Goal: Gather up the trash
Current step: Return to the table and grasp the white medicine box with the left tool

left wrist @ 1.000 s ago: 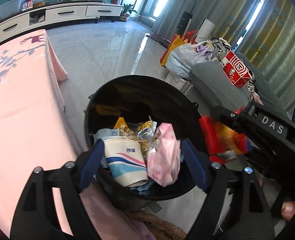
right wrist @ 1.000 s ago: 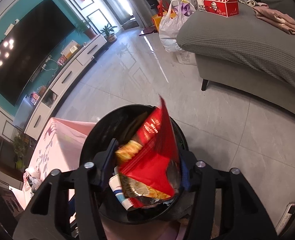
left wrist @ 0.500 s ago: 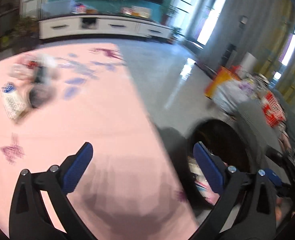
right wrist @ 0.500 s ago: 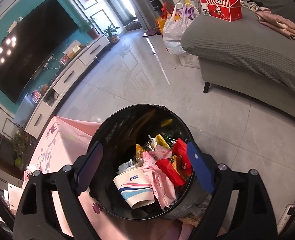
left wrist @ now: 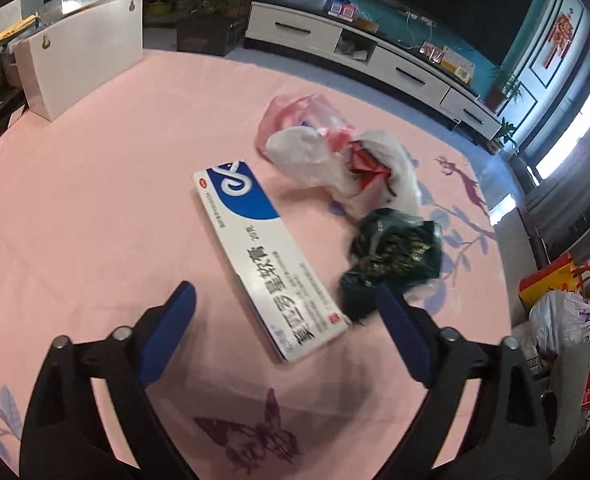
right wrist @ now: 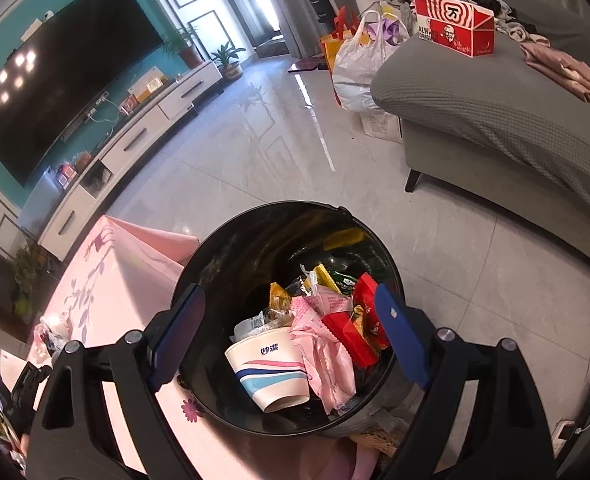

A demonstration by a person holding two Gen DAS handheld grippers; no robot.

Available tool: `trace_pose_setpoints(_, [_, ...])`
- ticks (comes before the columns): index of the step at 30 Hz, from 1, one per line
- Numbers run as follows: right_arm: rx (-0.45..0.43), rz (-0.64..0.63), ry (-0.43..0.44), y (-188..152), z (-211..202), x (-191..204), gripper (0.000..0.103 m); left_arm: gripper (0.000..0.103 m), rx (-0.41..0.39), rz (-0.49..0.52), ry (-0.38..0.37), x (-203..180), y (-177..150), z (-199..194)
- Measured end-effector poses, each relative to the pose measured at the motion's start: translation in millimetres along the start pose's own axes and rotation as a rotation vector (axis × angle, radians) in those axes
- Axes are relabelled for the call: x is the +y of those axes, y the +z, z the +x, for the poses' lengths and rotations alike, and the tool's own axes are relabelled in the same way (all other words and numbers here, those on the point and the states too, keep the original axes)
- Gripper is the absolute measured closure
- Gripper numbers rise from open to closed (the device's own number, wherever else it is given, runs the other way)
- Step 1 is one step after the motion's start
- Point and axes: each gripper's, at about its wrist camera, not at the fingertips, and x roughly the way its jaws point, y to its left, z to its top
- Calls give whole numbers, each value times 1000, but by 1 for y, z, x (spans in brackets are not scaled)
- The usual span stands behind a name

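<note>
My left gripper [left wrist: 283, 300] hovers over the pink tablecloth [left wrist: 95, 200], its jaws wide apart and closing. A long white and blue box [left wrist: 263, 256] lies flat between and ahead of its fingers, not touched by the pads. A dark green wrapper [left wrist: 395, 256] sits by the right finger. A crumpled white bag [left wrist: 343, 160] and a pink bag [left wrist: 295, 112] lie farther off. My right gripper [right wrist: 291, 296] stands open and empty above the black bin [right wrist: 223, 264]. In the bin lie a paper cup [right wrist: 271, 364], a pink wrapper [right wrist: 327, 344] and a red snack bag [right wrist: 355, 328].
A white board [left wrist: 79, 68] stands at the table's far left edge. The bin stands on the floor against the table's corner. A grey sofa [right wrist: 515, 120] with a red carton [right wrist: 455, 24] is to the right. Plastic bags [right wrist: 355, 64] sit on the tiled floor.
My left gripper swung from above the bin to over the table and the box. My right gripper opened and let go of the red snack bag, which now lies in the bin.
</note>
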Motion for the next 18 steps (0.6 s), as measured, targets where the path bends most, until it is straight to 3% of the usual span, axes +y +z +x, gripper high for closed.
trace_pose_setpoints(4, [2,-39,-20,-1,2,11,18,20,-3,-48,-21,6,2,19])
trace_pose_setpoints(7, [9,-78,-28,-5,4,22,18,25,-39,-25,-7,5,3,23])
trace_pose_setpoints(12, [18,-148,-10,-15,6,50,18,53,-76,58,38,-2,1,25])
trace_pose_setpoints(15, [32,-215,30,-24,9,79,18,61,-73,17,-4,11,0,19])
trace_pose_setpoints(18, [75,-312,111,-34,15,126,18,63,-54,-33,-35,26,-1,10])
